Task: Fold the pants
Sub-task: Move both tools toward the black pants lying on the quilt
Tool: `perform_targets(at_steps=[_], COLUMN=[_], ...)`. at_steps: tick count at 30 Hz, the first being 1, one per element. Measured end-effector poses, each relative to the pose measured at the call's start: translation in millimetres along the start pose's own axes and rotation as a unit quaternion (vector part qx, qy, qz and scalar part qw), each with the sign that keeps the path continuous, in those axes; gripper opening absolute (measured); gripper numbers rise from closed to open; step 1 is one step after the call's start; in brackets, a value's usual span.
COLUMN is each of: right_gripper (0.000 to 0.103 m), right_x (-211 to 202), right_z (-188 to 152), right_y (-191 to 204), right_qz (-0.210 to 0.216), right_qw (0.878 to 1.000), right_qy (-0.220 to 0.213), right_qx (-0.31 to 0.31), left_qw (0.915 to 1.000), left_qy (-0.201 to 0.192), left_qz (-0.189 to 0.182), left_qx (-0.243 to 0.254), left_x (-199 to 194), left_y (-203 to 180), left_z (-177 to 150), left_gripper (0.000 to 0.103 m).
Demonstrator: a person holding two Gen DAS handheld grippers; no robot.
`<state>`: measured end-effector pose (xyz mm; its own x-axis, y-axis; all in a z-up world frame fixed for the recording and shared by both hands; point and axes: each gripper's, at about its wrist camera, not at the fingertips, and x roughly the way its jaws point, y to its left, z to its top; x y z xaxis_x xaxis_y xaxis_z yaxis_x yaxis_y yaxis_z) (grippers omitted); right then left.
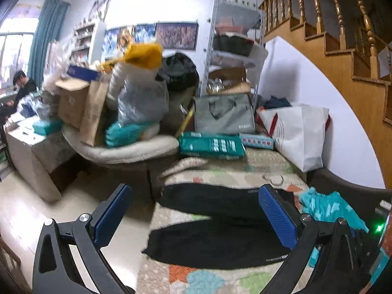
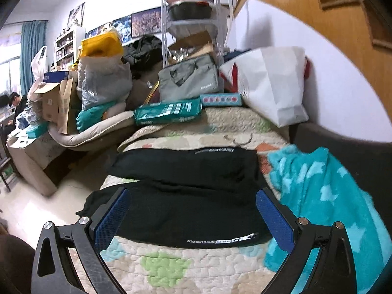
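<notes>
Black pants (image 1: 215, 235) lie flat on a patterned quilt (image 1: 201, 279), two legs side by side with their cuffs hanging over the left edge. In the right wrist view the same pants (image 2: 186, 196) stretch across the quilt (image 2: 171, 264), white lettering at the waistband end on the right. My left gripper (image 1: 196, 215) is open above the pants, blue pads wide apart and nothing between them. My right gripper (image 2: 193, 218) is also open, hovering over the near leg and holding nothing.
A teal star blanket (image 2: 325, 196) lies right of the pants. Behind them sit a green packet (image 2: 169, 111), a grey bag (image 2: 188, 78) and a white shopping bag (image 2: 272, 85). A cluttered armchair (image 1: 122, 147) stands left; a person (image 1: 23, 85) sits far left. Pale floor (image 1: 29, 210) borders the quilt.
</notes>
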<state>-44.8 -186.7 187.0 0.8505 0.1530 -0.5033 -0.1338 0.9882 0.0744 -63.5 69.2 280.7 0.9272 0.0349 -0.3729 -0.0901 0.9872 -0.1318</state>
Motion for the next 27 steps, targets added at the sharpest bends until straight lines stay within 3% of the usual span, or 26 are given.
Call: perform_targets(at_steps=[10, 16, 27], right_gripper=[0.103, 0.103, 0.103], right_x=[39.0, 72.8, 142.8], right_z=[18.5, 39.7, 66.3], right_y=[0.6, -9.1, -38.9], right_qz=[0.007, 0.012, -0.024], right_qw=[0.999, 0.998, 0.994], right_qy=[0.037, 0.063, 0.095], right_qx=[-0.025, -0.027, -0.049], left_qw=[0.9978, 0.9956, 0.9853], left_qy=[0.066, 0.084, 0.128], left_qz=[0.001, 0.022, 0.043], left_qx=[-0.006, 0.037, 0.104], left_x=[56.1, 88.4, 160.8], left_y=[4.4, -4.3, -14.9], left_z=[-13.7, -14.0, -14.8], left_gripper=[0.103, 0.103, 0.103])
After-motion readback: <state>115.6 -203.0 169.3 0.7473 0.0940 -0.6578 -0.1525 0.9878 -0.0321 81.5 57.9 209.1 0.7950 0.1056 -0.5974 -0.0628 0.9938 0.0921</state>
